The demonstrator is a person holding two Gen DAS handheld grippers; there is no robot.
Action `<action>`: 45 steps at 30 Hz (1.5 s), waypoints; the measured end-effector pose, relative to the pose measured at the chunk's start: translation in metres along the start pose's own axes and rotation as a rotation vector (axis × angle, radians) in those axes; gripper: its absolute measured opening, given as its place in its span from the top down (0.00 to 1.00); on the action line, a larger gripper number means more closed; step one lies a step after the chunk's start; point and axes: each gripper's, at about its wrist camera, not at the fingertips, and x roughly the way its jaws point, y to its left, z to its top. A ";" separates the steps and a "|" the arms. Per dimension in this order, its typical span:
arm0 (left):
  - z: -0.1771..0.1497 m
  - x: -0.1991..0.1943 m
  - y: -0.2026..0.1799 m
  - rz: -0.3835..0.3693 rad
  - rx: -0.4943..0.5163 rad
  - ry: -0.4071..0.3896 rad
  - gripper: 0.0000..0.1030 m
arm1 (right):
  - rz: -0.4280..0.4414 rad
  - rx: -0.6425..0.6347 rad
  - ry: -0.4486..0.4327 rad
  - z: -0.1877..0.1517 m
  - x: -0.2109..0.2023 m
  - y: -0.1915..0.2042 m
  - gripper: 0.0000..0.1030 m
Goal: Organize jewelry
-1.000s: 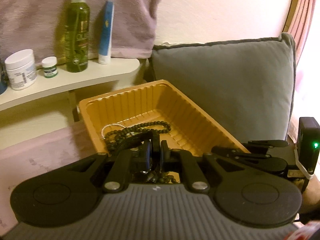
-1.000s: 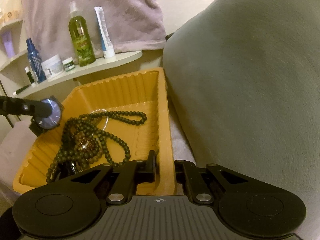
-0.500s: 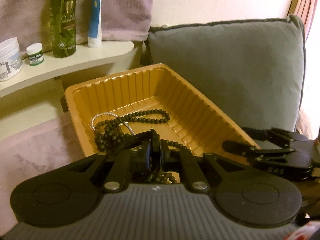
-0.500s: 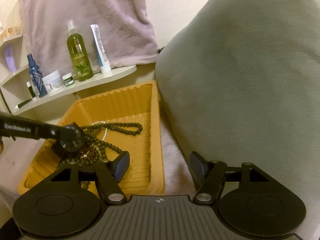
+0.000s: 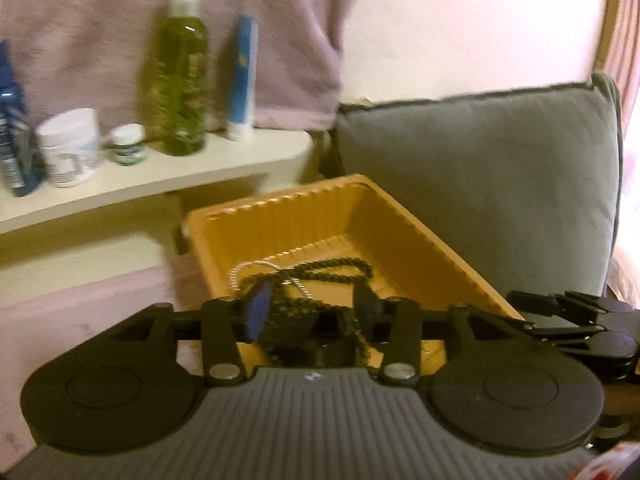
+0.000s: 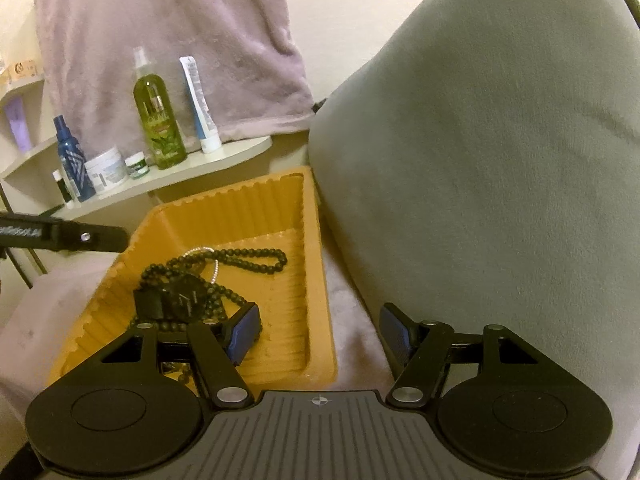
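Orange plastic, ribbed along its walls: that is the tray (image 6: 316, 280) I am working over, set on a pale plush surface against a grey cushion (image 6: 500, 160). In it lie a dark bead necklace (image 6: 256, 258), a thin silver chain (image 6: 214, 266) and a black wristwatch (image 6: 186, 296) resting on the beads. My left gripper (image 5: 312, 310) has just been opening; its jaws now stand apart above the tray with the watch and beads seen between them, the pads not pressing on anything. My right gripper (image 6: 320, 330) is spread wide and holds nothing, one pad over the tray's near corner, the other over the plush beside the cushion. Behind, a green spray bottle (image 6: 158, 120) and a white jar (image 6: 106, 170) stand on a cream shelf (image 6: 224, 160).
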 end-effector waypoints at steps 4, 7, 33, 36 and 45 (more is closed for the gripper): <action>-0.009 -0.023 0.013 0.064 -0.061 -0.034 0.27 | -0.011 0.014 0.018 0.004 -0.004 0.004 0.35; -0.020 -0.040 0.022 0.120 -0.097 -0.049 0.13 | -0.016 0.020 0.040 0.006 -0.007 0.008 0.34; -0.102 -0.143 0.039 0.376 -0.279 0.097 0.01 | 0.027 -0.019 0.263 -0.001 -0.057 0.094 0.16; -0.106 -0.151 0.035 0.400 -0.280 0.100 0.00 | 0.035 -0.044 0.268 -0.002 -0.061 0.102 0.16; -0.110 -0.171 0.025 0.421 -0.276 0.087 0.00 | 0.053 -0.095 0.263 -0.007 -0.077 0.118 0.16</action>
